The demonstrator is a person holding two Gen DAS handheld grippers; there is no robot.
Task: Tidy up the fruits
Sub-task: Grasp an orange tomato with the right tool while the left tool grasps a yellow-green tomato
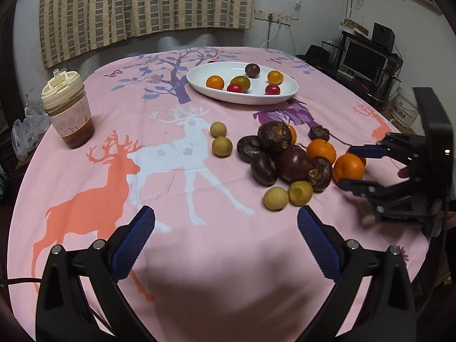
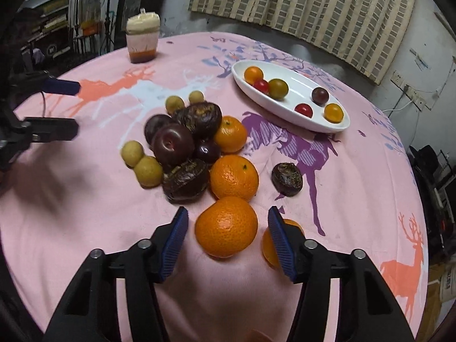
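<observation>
Right gripper (image 2: 228, 240) was nearer, its half-open fingers straddling but not yet touching the near orange (image 2: 226, 226) on the tablecloth (image 2: 85, 213) at the pile's edge, while the left gripper (image 1: 225, 233) hung wide open, empty, short of the pile.

No text, label, brand or number can be read in either view. A white bucket (image 1: 404, 111) on the floor at the right edge of the left wrist view carries dark print, too small and blurred to make out. A dark box (image 2: 52, 49) in the far left background of the right wrist view shows a pale round mark, also illegible. The jar (image 1: 68, 109) on the table bears no readable label.
</observation>
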